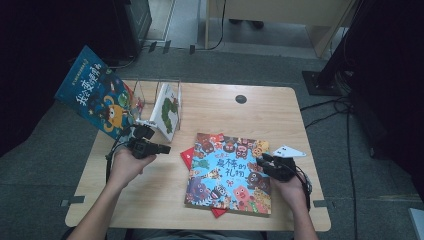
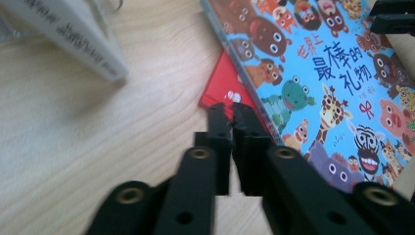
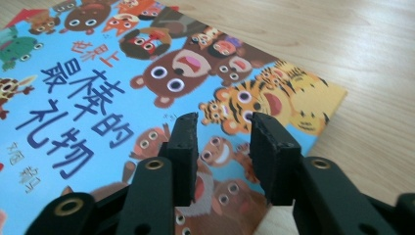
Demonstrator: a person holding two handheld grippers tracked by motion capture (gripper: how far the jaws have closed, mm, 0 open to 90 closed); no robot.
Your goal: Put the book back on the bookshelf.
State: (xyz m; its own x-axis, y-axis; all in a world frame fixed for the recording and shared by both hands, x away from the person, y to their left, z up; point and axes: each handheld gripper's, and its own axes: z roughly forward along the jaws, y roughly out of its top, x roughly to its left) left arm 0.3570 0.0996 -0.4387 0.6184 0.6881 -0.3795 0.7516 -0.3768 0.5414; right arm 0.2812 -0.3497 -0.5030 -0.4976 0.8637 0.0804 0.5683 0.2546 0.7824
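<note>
Two books lie stacked on the tabletop: the animal picture book, long axis running toward the person, covers a red book. Left claw together, empty; right claw apart above its cover. A wire rack holds a white book.

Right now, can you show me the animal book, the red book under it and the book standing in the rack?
animal book (image 1: pixel 230 172): high view, middle of its cover.
red book (image 2: pixel 221 85): left gripper view, corner poking out.
book in the rack (image 1: pixel 168 109): high view, its white cover.
</note>
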